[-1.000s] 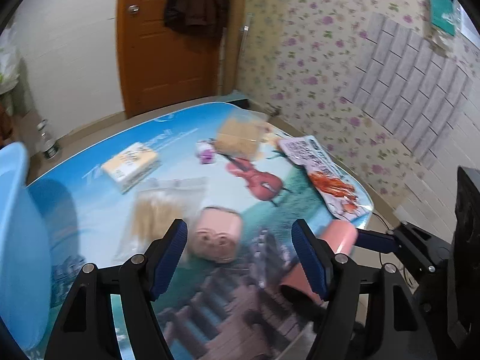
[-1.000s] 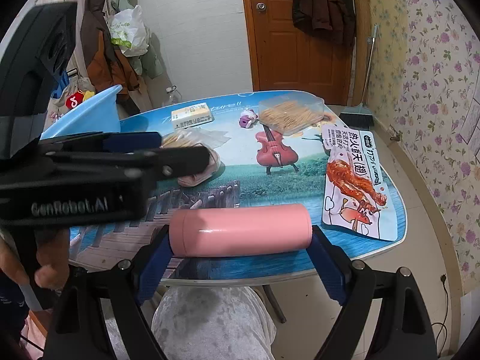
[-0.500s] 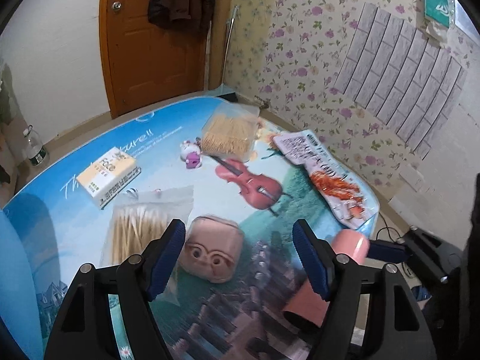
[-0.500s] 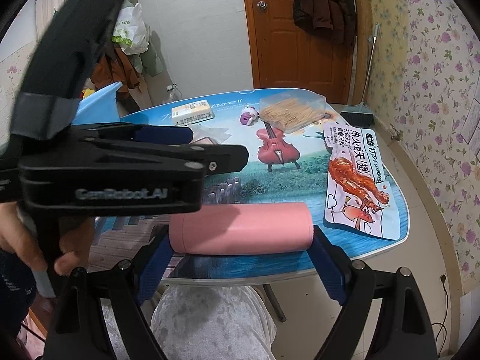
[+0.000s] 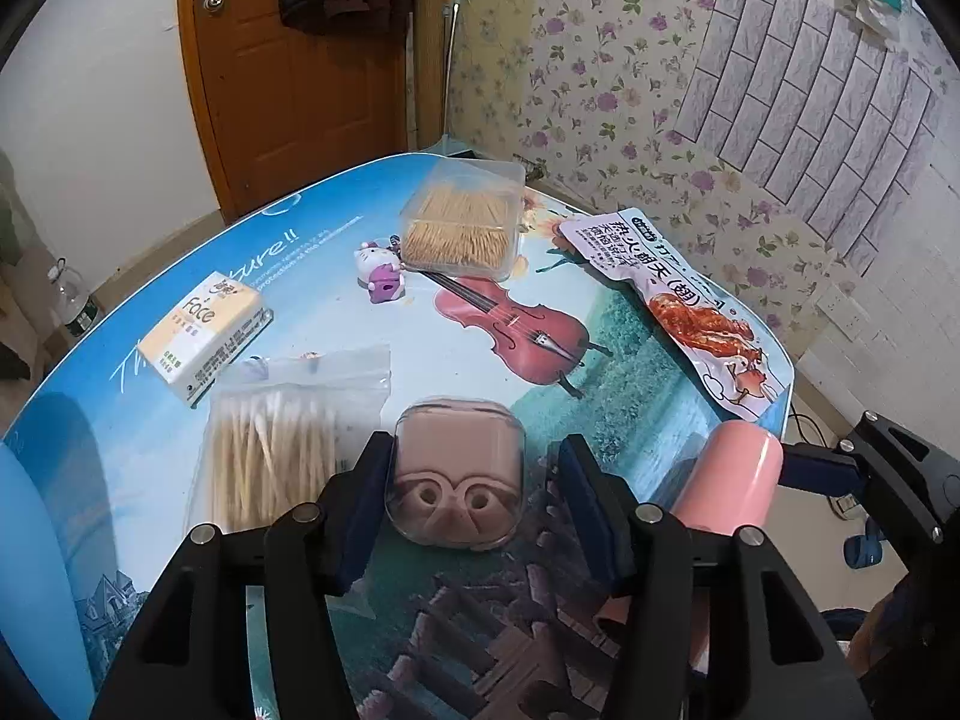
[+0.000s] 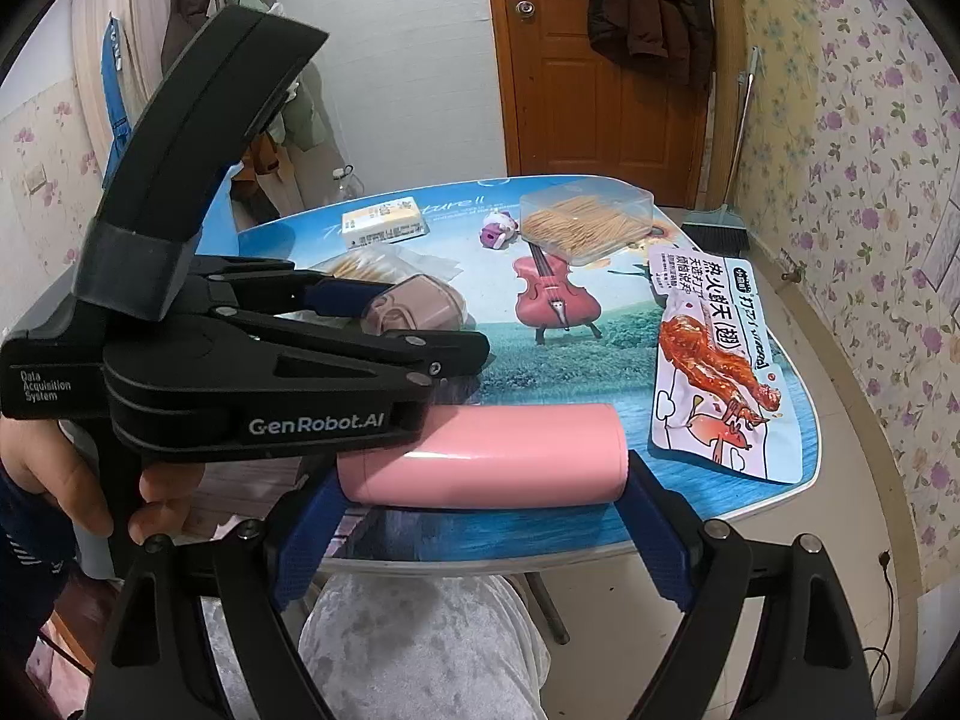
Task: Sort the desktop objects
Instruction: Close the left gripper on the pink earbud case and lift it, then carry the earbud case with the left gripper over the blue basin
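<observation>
A small brownish-pink case with a clear lid lies on the picture-printed table. My left gripper straddles it and its jaws are closing. The left pad sits at the case's side, while a gap shows between the right pad and the case. The right wrist view shows the same gripper around the case, with a hand on its handle. My right gripper is shut end to end on a pink cylinder bottle, held level at the table's near edge. The bottle also appears at the right of the left wrist view.
A bag of cotton swabs lies just left of the case, a tissue pack behind it. Farther back are a small cat figure, a clear toothpick box and a snack packet. A blue basin stands at far left.
My left gripper has come forward and down over the case, and its jaws have narrowed around it. The right gripper and its pink bottle have stayed still.
</observation>
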Demonstrator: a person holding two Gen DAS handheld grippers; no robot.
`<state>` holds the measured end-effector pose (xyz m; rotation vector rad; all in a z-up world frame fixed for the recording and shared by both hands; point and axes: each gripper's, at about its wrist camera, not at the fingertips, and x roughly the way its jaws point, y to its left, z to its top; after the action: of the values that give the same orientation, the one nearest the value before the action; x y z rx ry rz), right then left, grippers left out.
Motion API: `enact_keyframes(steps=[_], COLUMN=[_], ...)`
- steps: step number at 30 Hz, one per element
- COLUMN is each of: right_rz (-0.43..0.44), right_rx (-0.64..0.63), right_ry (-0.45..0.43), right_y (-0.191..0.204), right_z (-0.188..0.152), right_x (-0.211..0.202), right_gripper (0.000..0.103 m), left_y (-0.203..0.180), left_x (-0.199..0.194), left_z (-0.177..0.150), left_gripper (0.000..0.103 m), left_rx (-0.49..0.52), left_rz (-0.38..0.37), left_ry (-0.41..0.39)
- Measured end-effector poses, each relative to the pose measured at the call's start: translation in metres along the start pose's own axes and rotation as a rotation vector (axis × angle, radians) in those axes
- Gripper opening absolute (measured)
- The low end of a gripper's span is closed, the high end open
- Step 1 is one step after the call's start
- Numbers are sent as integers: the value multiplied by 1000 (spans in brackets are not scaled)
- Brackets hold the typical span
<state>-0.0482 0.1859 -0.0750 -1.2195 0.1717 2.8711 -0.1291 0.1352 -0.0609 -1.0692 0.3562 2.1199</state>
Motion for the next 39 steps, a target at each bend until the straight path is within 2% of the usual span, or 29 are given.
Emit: enact_keyframes(steps=[3, 16, 20, 33, 39], right_rz=[2, 6, 5, -17, -27], right_rx=[3, 10, 16, -29, -44], right_ry=[0, -1, -5, -69, -99], right_y=[0, -1, -2, 9, 18], right_z=[0, 1, 1, 11, 21], right_x=[0, 0, -2, -17, -27], right_gripper=[88, 88, 88, 88, 88], left_y=[3, 4, 7, 16, 28], left_x=[-1, -7, -18, -104, -139], left_z=[0, -3, -7, -6, -22], left_gripper=[41, 41, 41, 41, 41], left_rx=[-18, -34, -62, -164, -227], left_rz=[18, 32, 52, 164, 240], left_ry=[-8, -24, -55, -259, -306])
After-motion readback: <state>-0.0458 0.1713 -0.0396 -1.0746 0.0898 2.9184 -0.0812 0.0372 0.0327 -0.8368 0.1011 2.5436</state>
